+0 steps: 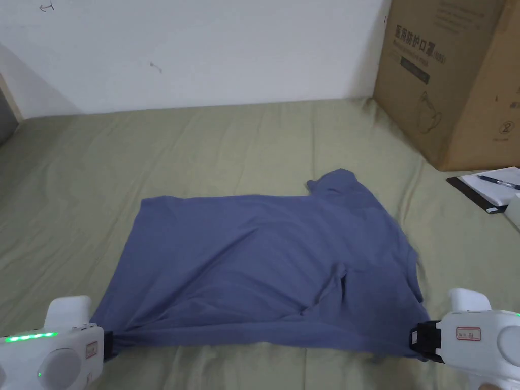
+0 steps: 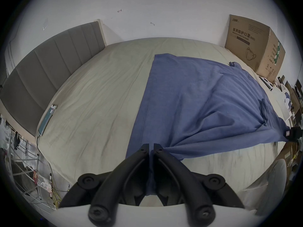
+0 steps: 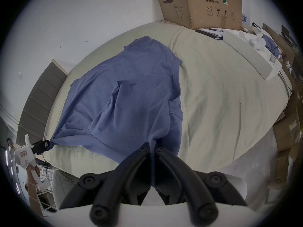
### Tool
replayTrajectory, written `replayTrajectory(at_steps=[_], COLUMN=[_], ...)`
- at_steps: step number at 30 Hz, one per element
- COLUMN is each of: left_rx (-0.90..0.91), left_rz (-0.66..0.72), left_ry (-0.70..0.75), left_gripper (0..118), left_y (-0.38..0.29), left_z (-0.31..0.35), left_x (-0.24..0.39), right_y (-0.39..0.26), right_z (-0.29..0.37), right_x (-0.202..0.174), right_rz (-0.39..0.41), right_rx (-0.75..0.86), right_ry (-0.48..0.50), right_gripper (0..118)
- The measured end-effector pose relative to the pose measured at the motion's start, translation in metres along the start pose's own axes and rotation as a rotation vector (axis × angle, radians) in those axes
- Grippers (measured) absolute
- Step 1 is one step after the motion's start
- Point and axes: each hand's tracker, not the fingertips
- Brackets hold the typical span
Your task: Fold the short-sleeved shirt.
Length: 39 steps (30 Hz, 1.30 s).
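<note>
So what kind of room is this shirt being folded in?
Most likely a bedroom doubling as storage: the blue shirt lies on a bed with a padded headboard, and a large cardboard box sits on it by the wall.

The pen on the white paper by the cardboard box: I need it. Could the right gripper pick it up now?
Probably not: the right gripper is shut on the blue short-sleeved shirt; the pen lies apart.
</note>
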Motion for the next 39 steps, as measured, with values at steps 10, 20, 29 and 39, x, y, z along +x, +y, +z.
replayTrajectory(at_steps=[10,20,29,39], left_rx=[-0.006,0.018,-0.021,-0.157], left_rz=[0.085,0.108,0.133,-0.028], left_ry=[-0.091,-0.034,-0.031,-0.03], left_gripper=[113,0,84,3], left_y=[-0.01,-0.056,-0.038,-0.021], left_z=[0.025,0.049,0.027,-0.012], left_x=[-0.014,-0.03,-0.037,0.007], right_y=[-0.001,-0.04,-0.046,-0.04], right_z=[0.026,0.058,0.031,0.012], right_x=[-0.024,-0.064,-0.038,-0.003], right_rz=[0.161,0.215,0.074,-0.087], right_rx=[0.092,0.205,0.134,0.079], right_ry=[-0.085,-0.077,-0.061,-0.113], right_gripper=[78,0,0,90])
